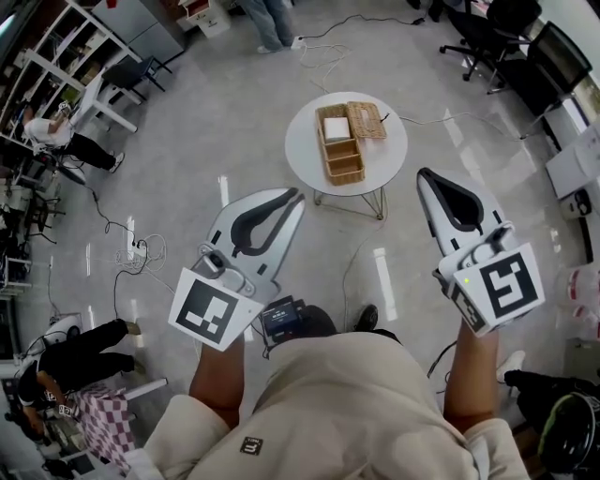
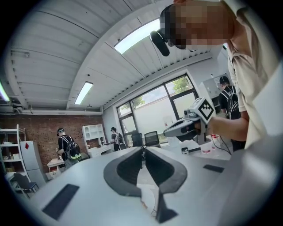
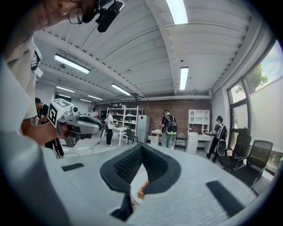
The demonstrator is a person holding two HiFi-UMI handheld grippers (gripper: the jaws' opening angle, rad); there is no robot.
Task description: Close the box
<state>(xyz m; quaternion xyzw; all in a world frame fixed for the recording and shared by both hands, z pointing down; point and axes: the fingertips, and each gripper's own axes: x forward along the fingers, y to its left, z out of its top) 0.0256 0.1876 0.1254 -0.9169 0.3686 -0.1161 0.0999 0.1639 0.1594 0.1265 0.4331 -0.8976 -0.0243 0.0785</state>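
A wicker box (image 1: 342, 150) stands on the round white table (image 1: 389, 150) ahead of me, with a white item (image 1: 336, 127) in its far compartment. Its woven lid (image 1: 367, 120) lies open to the right of the box. My left gripper (image 1: 296, 194) is held up in the air short of the table, jaws shut and empty. My right gripper (image 1: 423, 174) hovers to the right of the table, also shut with nothing in it. Below the shut jaws in the right gripper view, a bit of the box (image 3: 142, 190) shows. Neither gripper touches the box.
Cables (image 1: 131, 246) trail over the shiny floor at left. People stand or sit at the room's edges near shelves (image 1: 56, 56). Office chairs (image 1: 497, 28) stand at the back right. The table rests on thin wire legs (image 1: 349, 199).
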